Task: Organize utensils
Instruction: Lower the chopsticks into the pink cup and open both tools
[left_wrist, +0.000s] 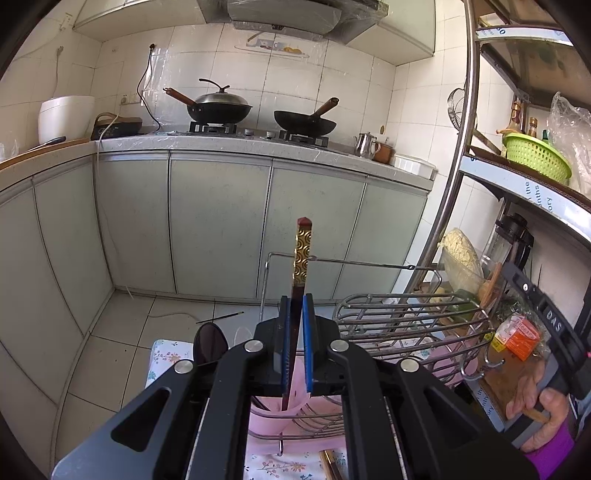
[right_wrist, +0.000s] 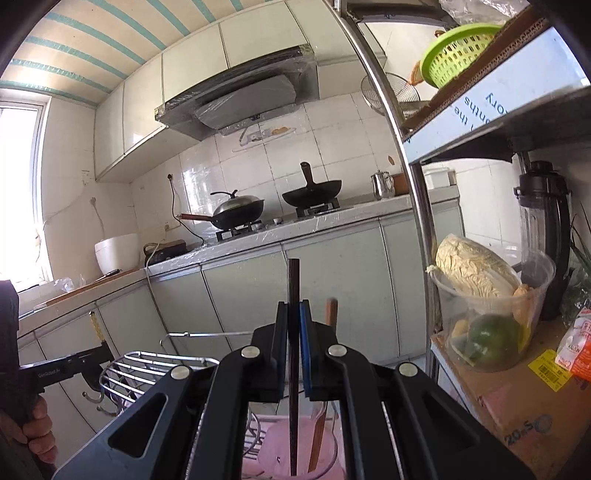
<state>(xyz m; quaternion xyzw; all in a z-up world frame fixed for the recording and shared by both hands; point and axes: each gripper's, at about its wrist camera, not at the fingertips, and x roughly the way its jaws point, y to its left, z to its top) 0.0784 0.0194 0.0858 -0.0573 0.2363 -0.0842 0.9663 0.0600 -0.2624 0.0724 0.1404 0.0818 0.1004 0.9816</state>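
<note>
A dark red chopstick with a gold patterned end (left_wrist: 303, 254) stands clamped upright in the left gripper (left_wrist: 295, 332) over a pink cup (left_wrist: 291, 404); the right gripper (right_wrist: 294, 332) pinches a plain dark chopstick (right_wrist: 294, 288).

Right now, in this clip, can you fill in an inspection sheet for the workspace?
Surface: floral cloth under a wire dish rack.
Job's things: dark red chopstick with gold patterned top and plain dark chopstick, both upright, lower ends in a pink plastic holder; a brown wooden utensil already stands there.
Clutter: black spoon on the cloth.
Grippers: left gripper and right gripper fingers each shut on a chopstick.
Cables: black cord on the tiled wall.
Surroundings: two black woks on the stove, green plastic basket on a metal shelf.
</note>
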